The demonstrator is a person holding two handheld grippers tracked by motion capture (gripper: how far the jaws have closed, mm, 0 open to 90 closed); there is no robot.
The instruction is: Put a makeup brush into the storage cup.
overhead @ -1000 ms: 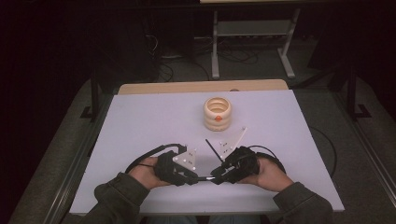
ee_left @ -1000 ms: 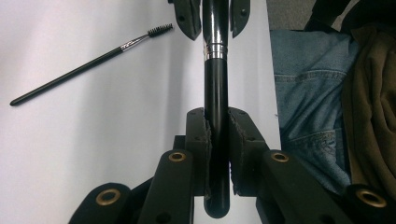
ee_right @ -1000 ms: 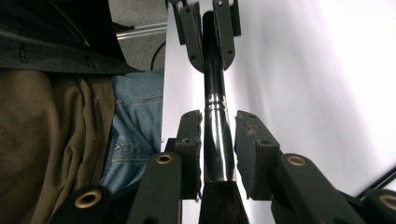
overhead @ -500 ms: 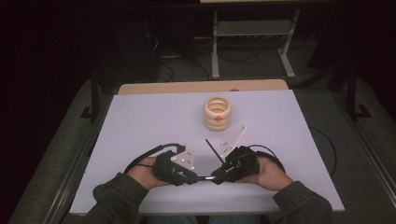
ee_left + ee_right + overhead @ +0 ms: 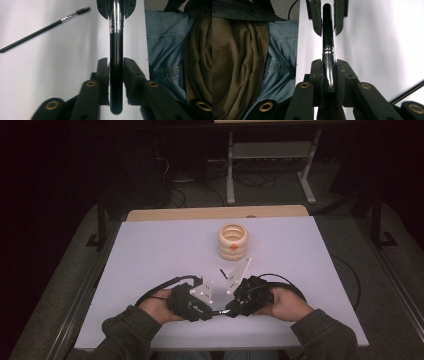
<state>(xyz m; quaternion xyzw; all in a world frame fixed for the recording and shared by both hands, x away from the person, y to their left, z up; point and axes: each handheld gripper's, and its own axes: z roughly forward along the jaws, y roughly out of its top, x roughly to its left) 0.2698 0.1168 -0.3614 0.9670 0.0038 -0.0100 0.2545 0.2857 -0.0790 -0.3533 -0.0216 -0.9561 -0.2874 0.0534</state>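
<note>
**Makeup brush held at both ends**

I have the makeup brush [image 5: 116,62] level near the table's [image 5: 150,250] front edge: left gripper [image 5: 116,68] clamps its handle, right gripper [image 5: 328,72] its ferrule. Releasing one end first should avoid twisting.

Makeup brush [image 5: 116,75]: glossy black handle, smooth; polished chrome-look metal ferrule; dark, fine bristles seen in the right gripper view. Left gripper [image 5: 116,65] and right gripper [image 5: 328,72]: matt black plastic jaws, brass-coloured rivets at the joints. Spoolie brush [image 5: 42,28]: thin glossy black stem, small metal collar, coarse dark bristle head. Table [image 5: 150,250]: smooth, matt white top. Ringed holder [image 5: 233,241]: pale, wood-like, slight sheen. Sleeves [image 5: 125,332]: olive cloth, matt.
</note>
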